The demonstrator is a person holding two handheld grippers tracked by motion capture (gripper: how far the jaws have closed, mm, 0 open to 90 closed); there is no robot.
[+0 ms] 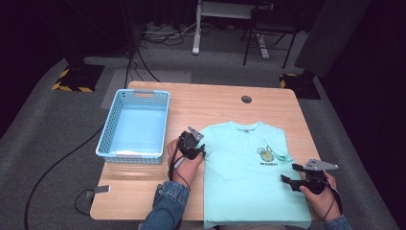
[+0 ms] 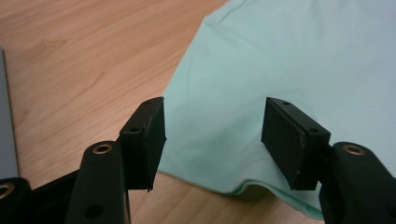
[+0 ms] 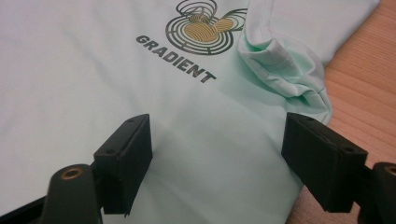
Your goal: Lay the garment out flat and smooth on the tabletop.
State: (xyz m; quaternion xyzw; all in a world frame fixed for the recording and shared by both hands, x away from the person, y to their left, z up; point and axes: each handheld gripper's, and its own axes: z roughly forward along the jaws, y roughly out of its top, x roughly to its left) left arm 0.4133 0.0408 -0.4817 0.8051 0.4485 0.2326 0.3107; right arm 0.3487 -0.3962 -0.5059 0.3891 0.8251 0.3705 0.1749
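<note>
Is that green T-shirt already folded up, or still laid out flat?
Partly folded: the T-shirt lies flat, print up, with both sleeves tucked in; the right sleeve is bunched over its front.

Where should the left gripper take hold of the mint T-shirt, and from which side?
Probably the folded sleeve edge of the T-shirt, coming in level from the bare table side. That hem lifts slightly off the wood, and the left gripper already straddles it, open.

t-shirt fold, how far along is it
Early. The mint t-shirt lies flat on the table, front up. Its right sleeve is already folded in over the front. In hand: the left tool is open at the shirt's left edge, gripping nothing, and the right tool hovers open over the right side. The remaining folds are left, and the blue basket is empty.
</note>
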